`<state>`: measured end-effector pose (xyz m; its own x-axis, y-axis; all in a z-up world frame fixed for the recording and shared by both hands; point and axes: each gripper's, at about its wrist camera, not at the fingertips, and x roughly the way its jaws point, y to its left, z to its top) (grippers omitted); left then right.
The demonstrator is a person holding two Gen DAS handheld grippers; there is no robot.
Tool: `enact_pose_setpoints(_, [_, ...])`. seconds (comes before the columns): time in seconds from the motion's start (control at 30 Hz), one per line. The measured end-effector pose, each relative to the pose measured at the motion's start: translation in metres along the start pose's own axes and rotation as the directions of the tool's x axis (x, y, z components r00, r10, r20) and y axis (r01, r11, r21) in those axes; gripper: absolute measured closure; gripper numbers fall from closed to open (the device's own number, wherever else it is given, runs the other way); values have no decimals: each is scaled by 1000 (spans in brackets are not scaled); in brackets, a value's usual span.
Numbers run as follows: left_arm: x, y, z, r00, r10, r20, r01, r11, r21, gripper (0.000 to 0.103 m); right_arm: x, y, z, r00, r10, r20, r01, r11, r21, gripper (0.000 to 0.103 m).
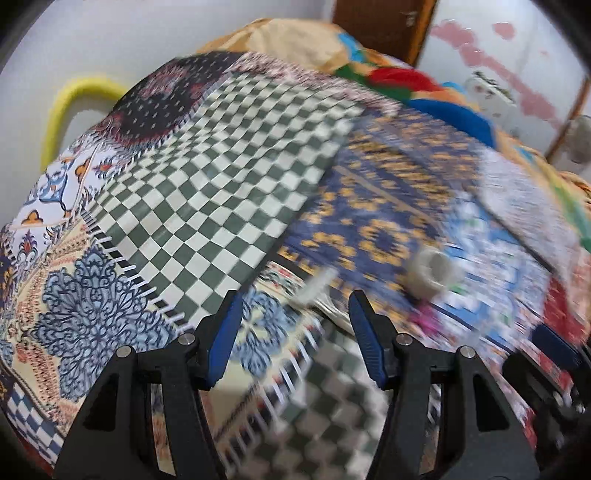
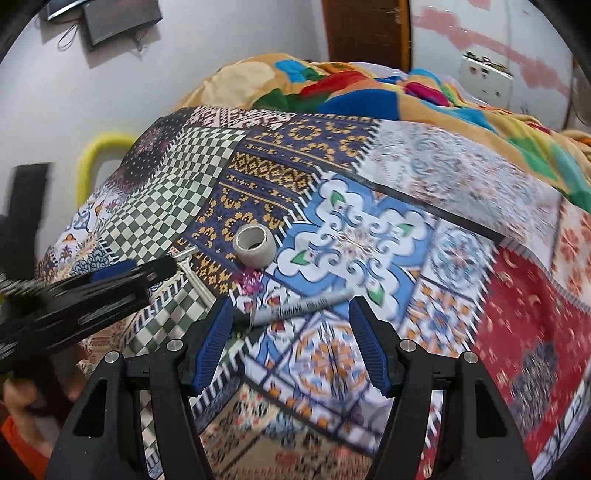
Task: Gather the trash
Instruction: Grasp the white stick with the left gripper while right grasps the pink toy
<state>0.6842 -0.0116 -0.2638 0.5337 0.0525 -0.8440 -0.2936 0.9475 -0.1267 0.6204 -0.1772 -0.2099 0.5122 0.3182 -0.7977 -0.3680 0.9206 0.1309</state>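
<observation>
Several small items lie on a patchwork-print bed sheet (image 2: 369,236). A grey tape roll (image 2: 255,245) lies on its side, with a pink wrapper scrap (image 2: 251,284) just in front of it. A white razor (image 2: 192,269) lies to its left, and a grey marker pen (image 2: 306,306) lies just beyond my right gripper's tips. My right gripper (image 2: 291,302) hangs open above the sheet, holding nothing. My left gripper (image 1: 295,295) is open too, and the blurred razor (image 1: 314,286) is just ahead of its tips. The tape roll (image 1: 434,273) is to its right.
A bright multicoloured blanket (image 2: 332,88) is heaped at the back of the bed. A yellow curved tube (image 2: 88,166) stands by the white wall on the left. A brown door (image 2: 365,29) is behind. A hand (image 2: 22,398) with an orange sleeve holds the left gripper (image 2: 155,267).
</observation>
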Motion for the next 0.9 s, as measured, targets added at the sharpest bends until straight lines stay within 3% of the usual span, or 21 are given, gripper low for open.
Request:
enact_pose_setpoints(0.1, [11,2,-1,1000,-3,30,4,1000,-22,50,15,0,3,1000,11,-26,-11,999,-31,51])
enact_pose_setpoints(0.2, [11,-6,-5,998,0,55,-2,999,43,77,28,2,4,998,39,-51,-43,997,-64,59])
enact_pose_setpoints(0.23, [9,-6,-7,998,-4,64,1,999,54,78,32,3,5,996,60,-65,-64,996,-69,65])
enact_pose_setpoints(0.33, [-1,1,-10,995,-67,75,63,997,47,90,44,7,7,994,69,-84,-75,994,-76,67])
enact_pose_setpoints(0.47, [-13,11,-16,993,-100,69,96,994,54,92,54,20,10,992,80,-102,-91,990,-103,67])
enact_pose_setpoints(0.67, [-28,29,-38,997,-40,63,32,992,121,91,65,43,8,988,107,-115,-124,980,-156,67])
enact_pose_setpoints(0.73, [-29,36,-42,997,8,83,-19,990,137,92,62,48,6,993,71,-96,-87,981,-175,67])
enact_pose_setpoints(0.8, [-31,47,-45,996,22,85,-32,991,127,92,60,47,6,995,57,-81,-70,982,-176,67])
enact_pose_setpoints(0.9, [-34,61,-48,997,17,81,-24,995,93,92,58,36,8,992,100,-82,-109,987,-119,67])
